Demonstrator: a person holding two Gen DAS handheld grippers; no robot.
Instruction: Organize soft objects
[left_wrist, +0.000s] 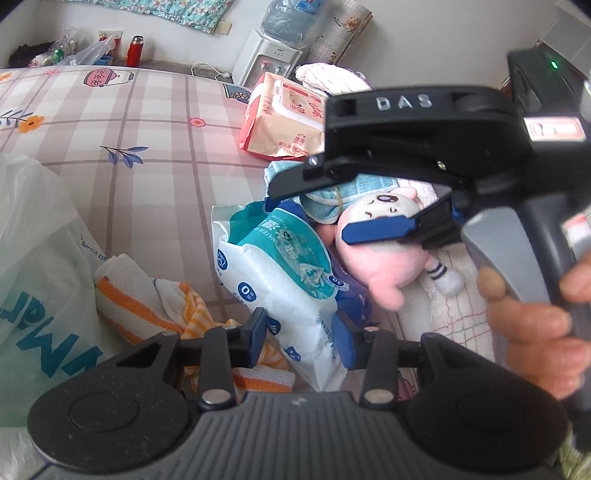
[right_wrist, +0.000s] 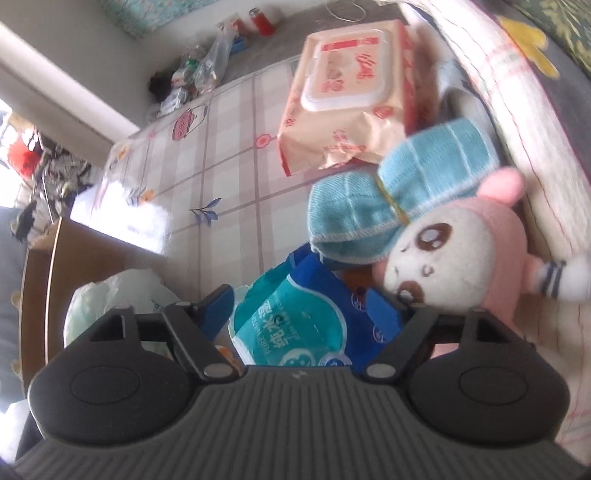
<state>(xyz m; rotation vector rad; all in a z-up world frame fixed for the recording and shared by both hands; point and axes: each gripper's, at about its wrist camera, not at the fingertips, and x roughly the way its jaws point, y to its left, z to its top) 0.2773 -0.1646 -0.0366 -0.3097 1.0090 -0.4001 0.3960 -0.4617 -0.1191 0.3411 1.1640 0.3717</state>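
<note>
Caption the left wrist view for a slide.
Left gripper grips a wet-wipe pack; right gripper open over a pink plush.

Home bedroom: patterned bedsheet (left_wrist: 147, 110), water dispenser (left_wrist: 267, 61), wet-wipe packs (right_wrist: 347, 96).

Both wrist views look steeply down, close — sharing the pink plush (left_wrist: 384, 254).

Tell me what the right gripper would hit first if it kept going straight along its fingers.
Probably the teal-and-blue wipes pack, which sits between the open fingers of the right gripper; the pink plush toy lies just off its right finger. Depth is unclear.
</note>
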